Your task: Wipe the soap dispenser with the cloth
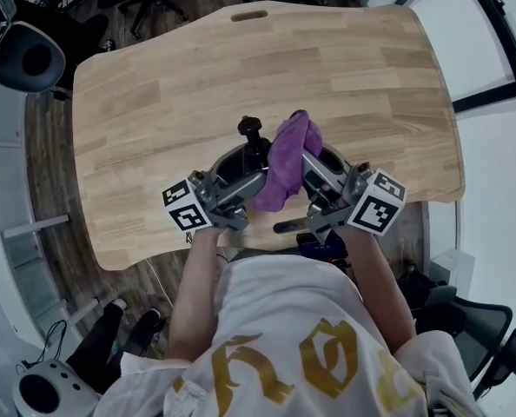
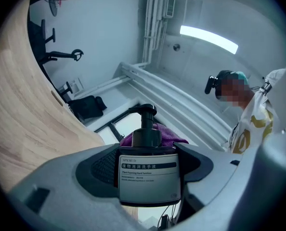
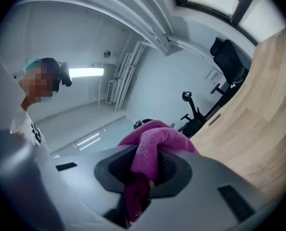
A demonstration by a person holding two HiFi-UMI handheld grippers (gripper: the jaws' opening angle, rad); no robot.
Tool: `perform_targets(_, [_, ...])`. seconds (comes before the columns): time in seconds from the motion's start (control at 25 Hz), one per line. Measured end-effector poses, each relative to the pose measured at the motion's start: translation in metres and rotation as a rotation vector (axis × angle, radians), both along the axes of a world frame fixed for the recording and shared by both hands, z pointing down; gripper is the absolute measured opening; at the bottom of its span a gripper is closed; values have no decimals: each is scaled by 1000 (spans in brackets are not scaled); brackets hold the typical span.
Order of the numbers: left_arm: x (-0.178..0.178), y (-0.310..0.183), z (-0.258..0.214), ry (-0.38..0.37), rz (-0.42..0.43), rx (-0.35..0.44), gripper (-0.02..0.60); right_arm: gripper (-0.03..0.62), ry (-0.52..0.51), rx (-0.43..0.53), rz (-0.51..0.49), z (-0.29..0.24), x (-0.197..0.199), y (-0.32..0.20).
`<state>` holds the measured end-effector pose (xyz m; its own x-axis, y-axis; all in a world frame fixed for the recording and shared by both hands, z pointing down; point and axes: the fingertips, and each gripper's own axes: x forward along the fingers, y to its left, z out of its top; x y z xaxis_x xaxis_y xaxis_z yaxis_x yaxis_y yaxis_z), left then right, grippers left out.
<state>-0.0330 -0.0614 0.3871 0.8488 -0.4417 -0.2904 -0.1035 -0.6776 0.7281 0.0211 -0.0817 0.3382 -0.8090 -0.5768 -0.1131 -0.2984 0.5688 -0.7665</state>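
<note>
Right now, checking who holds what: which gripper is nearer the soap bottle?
Left. The left gripper has its jaws shut on the soap bottle; the right gripper grips the purple cloth close beside it.

Left gripper (image 1: 245, 168) clamped on dispenser (image 2: 149, 172); right gripper (image 1: 309, 170) clamped on cloth (image 3: 150, 150); tips near each other.

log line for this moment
left claw: shut on soap dispenser | right claw: shut on cloth | cloth beside pump

table: wooden table (image 1: 154, 102) | seat: black office chair (image 3: 229, 61) near it | floor: dark planks (image 1: 49, 163) | ceiling light (image 2: 208, 37) lit
</note>
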Motion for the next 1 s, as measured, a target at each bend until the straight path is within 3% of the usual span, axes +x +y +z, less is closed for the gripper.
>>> perform_targets(0.12, [0,2,3,-35,10,4,327,64,51,-18,-3,13,-5,-10])
perform_targets(0.32, [-6,-3,12,-68,-15,-1,327,64,227,-66,103,49,5,-32])
perform_targets(0.48, [-12,-11,40,-234,-56,-8,327,64,228,-85,151,61,14,-44])
perform_targets(0.6, [-14,-16,62,-346,-56,-7,327,64,306,-63,142,72,13,-50])
perform_targets(0.8, [-17,-24,84,-362,-72,-43,327,64,428,-59,103,100,10,-46])
perform_targets(1.0, [-17,-33,98,-410,-75,-38,327,64,487,-73,84,123,9,-46])
